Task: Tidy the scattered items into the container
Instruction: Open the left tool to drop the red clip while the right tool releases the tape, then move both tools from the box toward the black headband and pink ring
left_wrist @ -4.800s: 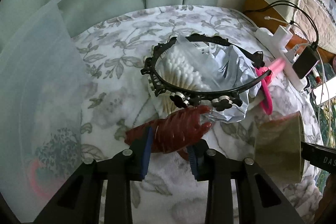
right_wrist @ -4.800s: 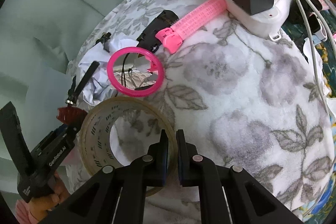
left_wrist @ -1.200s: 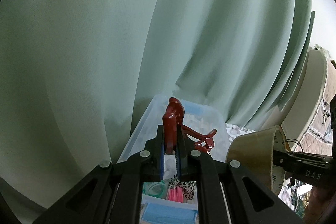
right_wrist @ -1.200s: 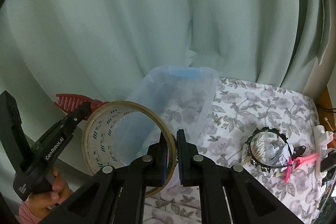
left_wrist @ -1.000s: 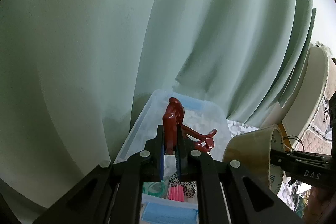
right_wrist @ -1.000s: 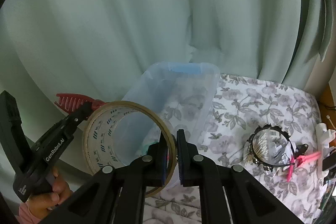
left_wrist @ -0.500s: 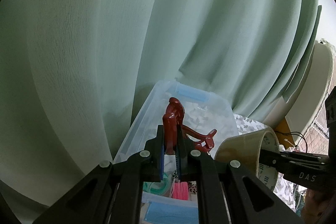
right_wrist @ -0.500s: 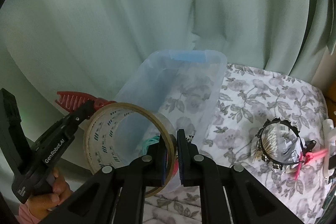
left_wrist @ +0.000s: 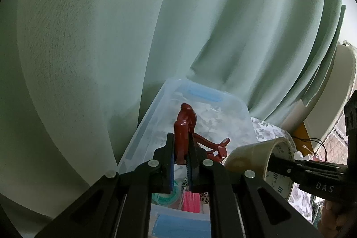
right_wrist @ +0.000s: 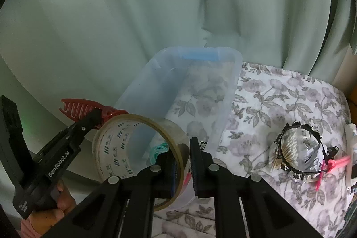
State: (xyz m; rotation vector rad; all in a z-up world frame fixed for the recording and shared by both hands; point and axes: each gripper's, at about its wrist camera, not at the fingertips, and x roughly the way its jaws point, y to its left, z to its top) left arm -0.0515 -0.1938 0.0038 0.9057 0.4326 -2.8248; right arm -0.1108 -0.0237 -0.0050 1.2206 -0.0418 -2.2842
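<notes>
Left gripper (left_wrist: 181,156) over the translucent plastic storage box (right_wrist: 225,108), jaws clamped on a dark red plastic hair claw clip (left_wrist: 186,124). Right gripper (right_wrist: 183,162) beside it above the box's near end, jaws parted, rim of a clear packing tape roll (right_wrist: 133,146) loose between them. Black beaded headband (right_wrist: 299,150) well apart on the floral-covered surface (right_wrist: 267,104).

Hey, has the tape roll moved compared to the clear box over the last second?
Yes. The tape roll sank toward the clear box.
</notes>
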